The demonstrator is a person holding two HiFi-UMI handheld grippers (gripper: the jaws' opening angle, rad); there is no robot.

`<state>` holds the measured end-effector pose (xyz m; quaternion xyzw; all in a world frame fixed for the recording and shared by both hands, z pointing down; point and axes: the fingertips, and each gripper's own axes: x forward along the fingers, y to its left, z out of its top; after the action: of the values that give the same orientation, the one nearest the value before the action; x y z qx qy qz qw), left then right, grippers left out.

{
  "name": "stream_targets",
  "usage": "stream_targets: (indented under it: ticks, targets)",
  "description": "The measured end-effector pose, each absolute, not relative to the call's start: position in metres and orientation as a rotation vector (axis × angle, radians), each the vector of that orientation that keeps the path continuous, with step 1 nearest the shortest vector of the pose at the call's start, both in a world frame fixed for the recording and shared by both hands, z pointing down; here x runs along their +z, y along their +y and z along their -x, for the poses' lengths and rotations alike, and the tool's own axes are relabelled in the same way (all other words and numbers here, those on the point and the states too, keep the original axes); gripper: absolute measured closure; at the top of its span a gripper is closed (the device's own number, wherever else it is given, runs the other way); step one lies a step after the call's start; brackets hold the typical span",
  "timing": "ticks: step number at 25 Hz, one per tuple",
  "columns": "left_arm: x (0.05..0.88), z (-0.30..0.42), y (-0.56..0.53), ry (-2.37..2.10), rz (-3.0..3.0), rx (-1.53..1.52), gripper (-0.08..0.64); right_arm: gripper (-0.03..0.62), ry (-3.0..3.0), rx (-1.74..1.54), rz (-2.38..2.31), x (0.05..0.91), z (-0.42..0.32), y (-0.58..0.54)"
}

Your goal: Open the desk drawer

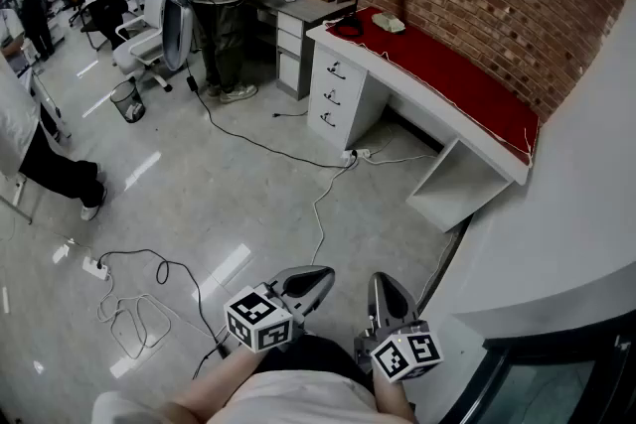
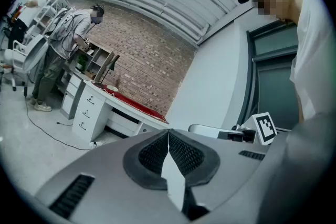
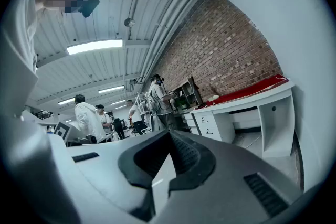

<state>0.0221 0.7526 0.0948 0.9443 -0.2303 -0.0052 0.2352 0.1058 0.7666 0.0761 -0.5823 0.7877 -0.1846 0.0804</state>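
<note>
At the frame's bottom, my left gripper and right gripper had their fingers shut together, empty. The drawers stood upper centre, under the table's left end, well apart; I judged I should approach, then part the fingers squarely at one handle. No writing was legible.

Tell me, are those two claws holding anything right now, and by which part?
Nothing is held: the left gripper and right gripper are both shut and empty, away from the desk drawers.
</note>
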Motion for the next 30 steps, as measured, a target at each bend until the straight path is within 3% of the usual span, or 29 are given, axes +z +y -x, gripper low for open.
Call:
stream_targets:
  ticks: [16,30]
  targets:
    - [0.093,-0.019,0.768,-0.748,-2.616,0.061,0.549,0.575,2.285,-0.592,1.623,0.066,-0.118,0.771]
    - [0.110,-0.029,0.684,-0.807,-2.579,0.015,0.549,0.575,2.328,-0.648,1.628,0.093,-0.133,0.696]
